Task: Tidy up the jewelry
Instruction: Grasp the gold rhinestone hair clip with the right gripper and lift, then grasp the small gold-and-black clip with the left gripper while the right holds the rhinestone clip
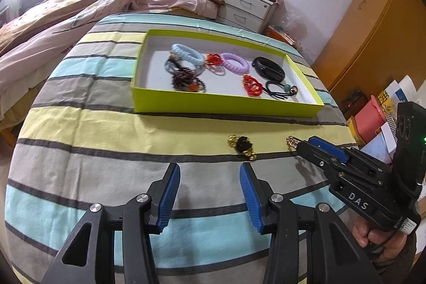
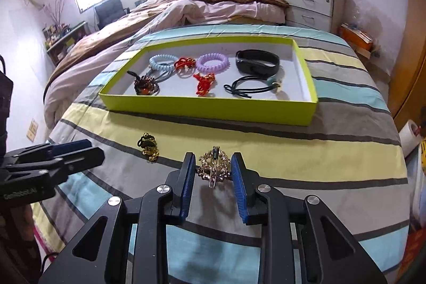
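Both wrist views low over striped bedspread (image 1: 106, 124), facing green tray (image 1: 226, 105); tray shared.

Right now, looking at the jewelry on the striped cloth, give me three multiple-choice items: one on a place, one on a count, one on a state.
1. Where is the black wristband?
A. on the cloth
B. in the green tray
C. in a gripper

2. How many spiral hair ties lie in the tray?
A. two
B. four
C. none

3. The right gripper jaws:
A. clamped flat together
B. around the gold hair clip
C. inside the tray

Key: B, it lies within the tray walls; A, one blue, one purple; B, the clip sits between the fingers.
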The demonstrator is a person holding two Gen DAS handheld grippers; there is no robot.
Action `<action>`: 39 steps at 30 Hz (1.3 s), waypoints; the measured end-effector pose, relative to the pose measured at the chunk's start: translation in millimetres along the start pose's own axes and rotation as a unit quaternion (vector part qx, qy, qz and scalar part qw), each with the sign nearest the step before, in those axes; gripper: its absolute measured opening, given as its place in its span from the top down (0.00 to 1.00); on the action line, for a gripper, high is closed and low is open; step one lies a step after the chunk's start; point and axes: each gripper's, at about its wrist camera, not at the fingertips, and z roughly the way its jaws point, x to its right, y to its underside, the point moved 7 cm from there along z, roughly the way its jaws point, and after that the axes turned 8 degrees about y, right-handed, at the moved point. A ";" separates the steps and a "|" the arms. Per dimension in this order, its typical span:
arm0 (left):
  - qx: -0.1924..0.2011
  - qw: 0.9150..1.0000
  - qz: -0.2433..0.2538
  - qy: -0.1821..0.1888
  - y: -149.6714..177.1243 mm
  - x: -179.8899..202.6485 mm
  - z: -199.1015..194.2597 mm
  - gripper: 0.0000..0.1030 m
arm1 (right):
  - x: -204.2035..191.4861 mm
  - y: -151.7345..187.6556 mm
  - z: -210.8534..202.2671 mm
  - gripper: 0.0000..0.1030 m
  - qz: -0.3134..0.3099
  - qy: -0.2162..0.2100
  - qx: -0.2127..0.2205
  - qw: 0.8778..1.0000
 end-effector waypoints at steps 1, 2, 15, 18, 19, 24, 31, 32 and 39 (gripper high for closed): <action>-0.002 1.000 0.002 0.001 -0.7 1.9 2.3 0.55 | 1.9 -0.1 -1.3 0.72 0.002 -0.001 0.002 1.000; -0.006 1.000 0.004 0.000 -1.2 4.6 5.5 0.55 | 4.3 0.3 -2.4 0.72 0.004 -0.001 0.001 1.000; -0.029 0.999 0.043 -0.011 -5.6 35.0 42.2 0.55 | 28.5 2.1 -18.1 0.72 0.024 0.003 0.016 1.000; -0.027 0.998 0.049 -0.022 -8.5 35.5 46.2 0.55 | 32.3 2.4 -20.2 0.72 0.028 0.004 0.019 0.999; -0.026 0.997 0.059 -0.034 -9.6 36.3 47.7 0.55 | 32.9 2.4 -19.8 0.72 0.029 0.004 0.019 0.999; -0.022 0.995 0.067 -0.066 -11.8 35.4 53.4 0.55 | 33.7 3.1 -20.8 0.72 0.027 0.005 0.024 0.999; -0.016 0.992 0.085 -0.090 -10.8 33.7 51.5 0.69 | 34.2 4.5 -24.5 0.72 0.030 0.004 0.028 0.999; -0.013 0.992 0.085 -0.087 -11.5 33.6 50.6 0.72 | 34.2 4.5 -24.9 0.72 0.031 0.003 0.029 0.999; -0.005 0.995 0.076 -0.065 -12.6 30.8 45.9 0.84 | 34.6 4.6 -27.5 0.72 0.033 0.006 0.031 0.999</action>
